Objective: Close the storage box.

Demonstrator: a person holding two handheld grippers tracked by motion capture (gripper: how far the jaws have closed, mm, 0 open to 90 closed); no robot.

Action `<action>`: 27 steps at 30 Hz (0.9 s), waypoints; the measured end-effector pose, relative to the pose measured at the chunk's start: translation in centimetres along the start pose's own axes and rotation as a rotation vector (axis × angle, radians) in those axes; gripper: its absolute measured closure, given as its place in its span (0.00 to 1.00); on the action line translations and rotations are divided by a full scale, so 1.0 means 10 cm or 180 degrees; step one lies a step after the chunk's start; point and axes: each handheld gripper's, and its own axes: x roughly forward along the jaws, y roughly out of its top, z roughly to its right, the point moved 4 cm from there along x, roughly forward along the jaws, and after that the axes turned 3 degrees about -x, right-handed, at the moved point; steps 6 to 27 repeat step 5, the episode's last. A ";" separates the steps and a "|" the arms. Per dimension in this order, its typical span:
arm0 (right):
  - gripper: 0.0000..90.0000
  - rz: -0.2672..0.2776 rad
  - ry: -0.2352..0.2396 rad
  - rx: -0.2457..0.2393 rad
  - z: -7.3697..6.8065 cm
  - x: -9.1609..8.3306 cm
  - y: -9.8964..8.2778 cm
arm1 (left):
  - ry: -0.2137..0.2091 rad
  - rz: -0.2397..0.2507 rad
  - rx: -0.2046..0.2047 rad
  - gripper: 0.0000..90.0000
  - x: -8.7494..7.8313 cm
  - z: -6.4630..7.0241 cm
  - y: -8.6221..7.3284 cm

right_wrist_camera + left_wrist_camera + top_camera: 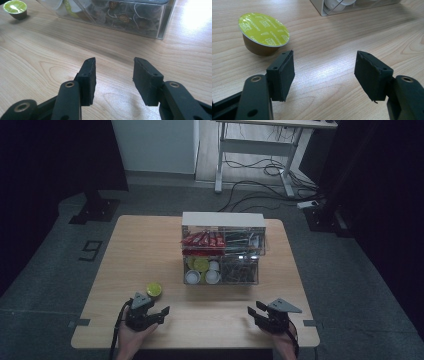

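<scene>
The coffee capsule point(263, 33) is a small round cup with brown walls and a shiny yellow-green foil lid with printed words. In the left gripper view it stands upright on the table point(332, 42) in the upper left of the frame, just beside the tip of the left-hand jaw and outside the gap. In the high view the capsule point(154, 289) sits left of centre in the lower half, near the left gripper point(150, 312).

The left gripper has its jaws wide apart and nothing is between them, only bare wood. Its pads point(287, 75) are flat black blocks with a rough, matte surface. The right gripper point(113, 80) is also open with a middle gap and holds nothing; in the high view it point(265, 315) is at the lower right, close to the near edge of the table.

The table is light wood with a smooth grain and rounded corners. A clear plastic organizer point(222, 250) with straight walls stands in the centre of the high view; it holds red packets, white and green capsules and dark tea bags. Between it and both grippers there is free table surface.
</scene>
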 end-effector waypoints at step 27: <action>0.56 -0.0025 -0.0034 -0.0019 0.01 0.02 -0.01 | 0.0008 0.0007 -0.0010 0.36 0.00 -0.01 0.00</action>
